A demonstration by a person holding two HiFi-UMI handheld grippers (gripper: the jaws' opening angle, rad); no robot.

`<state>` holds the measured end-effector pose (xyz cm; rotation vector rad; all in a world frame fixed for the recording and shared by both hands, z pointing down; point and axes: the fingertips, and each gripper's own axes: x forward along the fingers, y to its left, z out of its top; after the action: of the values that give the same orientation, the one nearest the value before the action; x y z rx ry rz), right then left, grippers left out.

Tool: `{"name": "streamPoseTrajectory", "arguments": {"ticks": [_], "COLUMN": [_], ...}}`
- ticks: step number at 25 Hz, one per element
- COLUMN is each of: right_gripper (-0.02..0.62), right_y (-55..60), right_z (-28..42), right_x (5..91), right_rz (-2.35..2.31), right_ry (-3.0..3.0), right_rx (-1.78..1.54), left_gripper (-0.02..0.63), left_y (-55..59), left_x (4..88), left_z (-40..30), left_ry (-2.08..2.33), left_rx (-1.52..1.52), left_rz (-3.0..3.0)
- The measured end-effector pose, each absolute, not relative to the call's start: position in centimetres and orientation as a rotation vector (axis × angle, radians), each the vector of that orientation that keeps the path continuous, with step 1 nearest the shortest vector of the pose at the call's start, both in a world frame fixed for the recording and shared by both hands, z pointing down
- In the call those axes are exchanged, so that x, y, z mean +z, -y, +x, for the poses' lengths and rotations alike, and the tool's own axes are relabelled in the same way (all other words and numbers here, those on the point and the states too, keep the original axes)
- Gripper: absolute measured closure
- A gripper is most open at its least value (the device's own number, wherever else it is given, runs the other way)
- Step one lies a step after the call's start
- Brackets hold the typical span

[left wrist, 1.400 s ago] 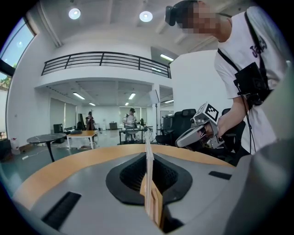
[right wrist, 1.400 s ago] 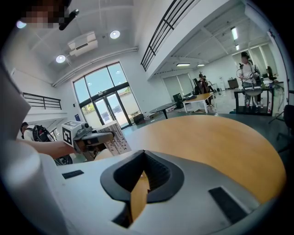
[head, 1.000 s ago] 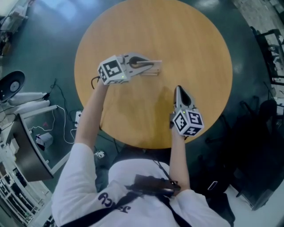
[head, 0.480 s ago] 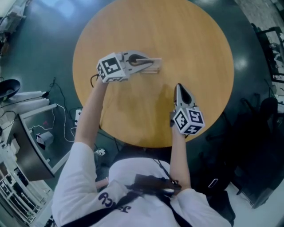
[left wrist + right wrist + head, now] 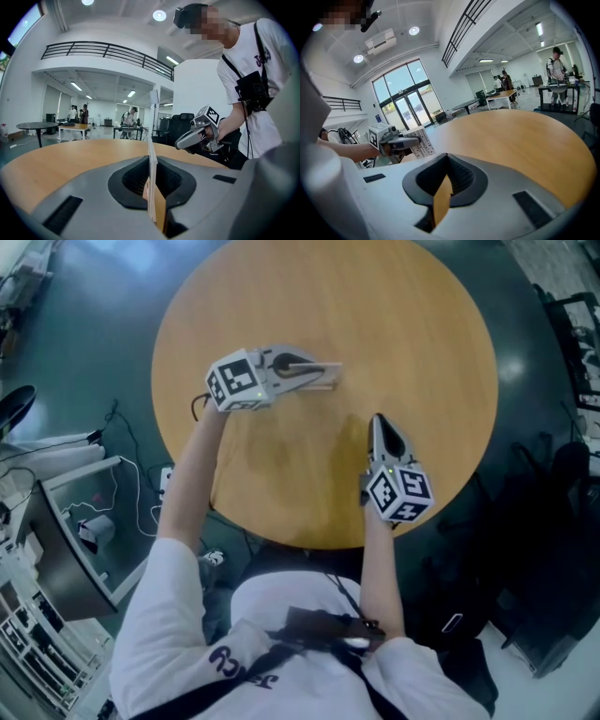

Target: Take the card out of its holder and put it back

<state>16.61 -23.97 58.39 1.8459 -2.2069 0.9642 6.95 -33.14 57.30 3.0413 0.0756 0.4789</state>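
Both closed, L gripper (image 5: pixel 321 372) pinching card (image 5: pixel 151 140), R gripper (image 5: pixel 379 425) jaws together, over table (image 5: pixel 422 334).

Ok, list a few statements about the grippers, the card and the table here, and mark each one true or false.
1. The left gripper is clamped on the card. True.
2. The right gripper also holds a card. False: its jaws are together with nothing between them.
3. The table is square and grey. False: it is round with a wooden top.
4. The card lies flat on the table, apart from both grippers. False: it stands on edge between the left gripper's jaws.
5. The person wears a white T-shirt. True.
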Motion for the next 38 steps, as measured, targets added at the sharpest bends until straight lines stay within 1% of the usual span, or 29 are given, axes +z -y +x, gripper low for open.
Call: {"name": "streamPoseTrajectory", "arguments": {"ticks": [14,26,32,38], "right_gripper": [0.572,0.572,0.572,0.572], "right_y": [23.9,24.5,24.2,24.0], "right_z": [16.8,16.0,15.7,15.2], "right_x": [59.7,59.4,58.0,56.4], "right_rz": [1.808,1.784,1.792,1.800], "right_ry": [2.193,2.214,2.244,2.272], "right_rx": [0.988,0.970,0.935,0.856], "left_gripper": [0.578,0.564,0.558,0.543], "left_y": [32.4,33.6,34.1,35.1], "left_x": [60.2,60.2,59.6,58.7], "left_z": [7.5,6.8,5.0,1.1], "left_ry": [-0.073,0.003,0.120,0.339], "left_rx": [0.449,0.433,0.453,0.442], "left_rz": [2.977,2.931,2.914,2.888]}}
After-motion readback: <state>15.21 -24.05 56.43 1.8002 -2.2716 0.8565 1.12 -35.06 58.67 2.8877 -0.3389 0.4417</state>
